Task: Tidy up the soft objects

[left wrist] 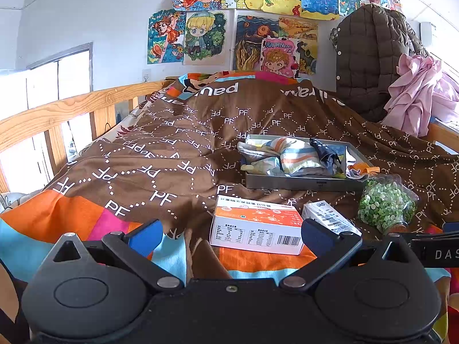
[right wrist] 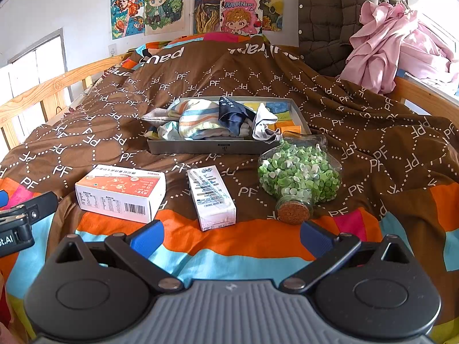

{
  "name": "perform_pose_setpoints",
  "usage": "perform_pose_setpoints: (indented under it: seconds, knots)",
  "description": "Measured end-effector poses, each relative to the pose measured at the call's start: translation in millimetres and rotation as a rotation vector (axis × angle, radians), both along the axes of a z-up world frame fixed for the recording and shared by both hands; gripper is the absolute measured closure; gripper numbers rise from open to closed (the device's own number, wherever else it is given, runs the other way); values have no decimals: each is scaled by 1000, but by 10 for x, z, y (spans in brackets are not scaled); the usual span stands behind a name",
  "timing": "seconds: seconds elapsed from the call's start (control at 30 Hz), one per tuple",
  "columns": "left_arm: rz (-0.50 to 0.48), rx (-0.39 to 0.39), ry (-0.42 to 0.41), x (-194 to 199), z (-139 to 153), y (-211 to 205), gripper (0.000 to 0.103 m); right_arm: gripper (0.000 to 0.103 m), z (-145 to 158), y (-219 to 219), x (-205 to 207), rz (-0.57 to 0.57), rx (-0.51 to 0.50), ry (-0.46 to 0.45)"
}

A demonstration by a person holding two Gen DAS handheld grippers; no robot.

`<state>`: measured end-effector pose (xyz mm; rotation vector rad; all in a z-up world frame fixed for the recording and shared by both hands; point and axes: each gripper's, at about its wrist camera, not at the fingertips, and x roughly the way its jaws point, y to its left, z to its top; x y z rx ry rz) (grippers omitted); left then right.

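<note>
Striped cloth (right wrist: pixel 198 121) is heaped in the grey tray (right wrist: pixel 200 146) at 12 o'clock, well apart from both empty, spread claws: left claw (left wrist: pixel 229 236), right claw (right wrist: pixel 231 236).

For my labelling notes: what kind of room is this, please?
Most likely a child's bedroom. A bed with a wooden rail is covered by a brown patterned quilt, and colourful cartoon drawings hang on the wall above it.
</note>
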<state>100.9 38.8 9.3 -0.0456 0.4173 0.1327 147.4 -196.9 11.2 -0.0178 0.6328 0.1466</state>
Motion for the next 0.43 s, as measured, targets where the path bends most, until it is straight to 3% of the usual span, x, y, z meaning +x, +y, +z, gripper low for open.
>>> perform_pose_setpoints:
  seconds: [0.13, 0.3, 0.43]
  knots:
    - [12, 5, -2, -9, -7, 10, 1, 0, 0, -1, 0, 0, 0, 0]
    - [11, -56, -3, -53, -19, 77, 1, 0, 0, -1, 1, 0, 0, 0]
    - [-8, -62, 1, -68, -14, 71, 1, 0, 2, -1, 1, 0, 1, 1]
